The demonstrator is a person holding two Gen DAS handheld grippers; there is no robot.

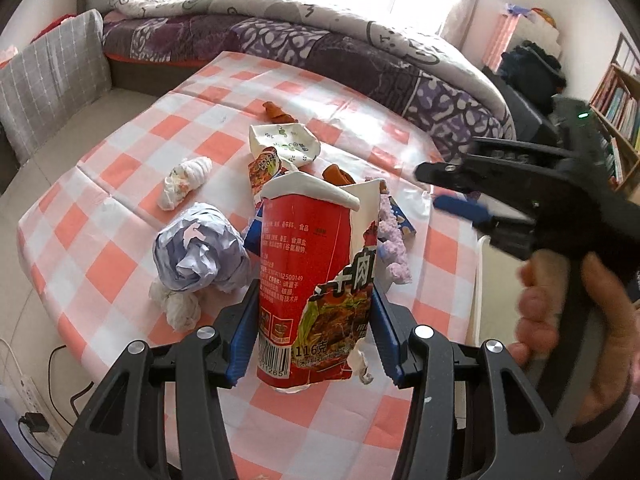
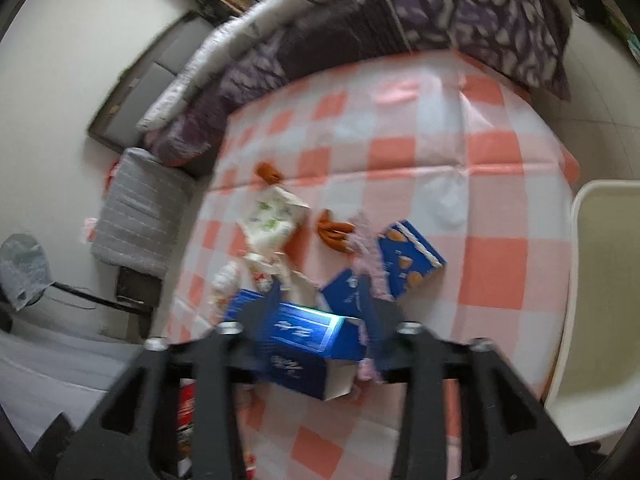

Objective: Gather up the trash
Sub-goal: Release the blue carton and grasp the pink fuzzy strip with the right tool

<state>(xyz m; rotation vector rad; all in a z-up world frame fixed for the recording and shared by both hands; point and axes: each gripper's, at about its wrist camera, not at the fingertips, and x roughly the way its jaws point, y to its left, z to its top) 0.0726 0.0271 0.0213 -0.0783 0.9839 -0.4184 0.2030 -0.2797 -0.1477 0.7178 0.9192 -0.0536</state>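
My left gripper (image 1: 314, 324) is shut on a torn red instant-noodle cup (image 1: 316, 280) and holds it upright above the checked table (image 1: 120, 216). Trash lies behind it: a crumpled lilac paper ball (image 1: 200, 252), a rolled tissue (image 1: 186, 182), a torn white carton (image 1: 282, 142), orange peel (image 1: 276, 112). My right gripper (image 1: 456, 190) shows at the right in the left wrist view, held in a hand. In the blurred right wrist view its fingers (image 2: 320, 320) stand on either side of a blue carton (image 2: 308, 344). A second blue box (image 2: 410, 258) and peel (image 2: 334, 232) lie beyond.
A bed with a purple quilt (image 1: 320, 52) runs along the table's far side. A grey cushion (image 1: 52, 80) is at the left, a bookshelf (image 1: 616, 112) at the right. A white chair (image 2: 600, 300) stands by the table's right edge. A power strip (image 1: 28, 404) lies on the floor.
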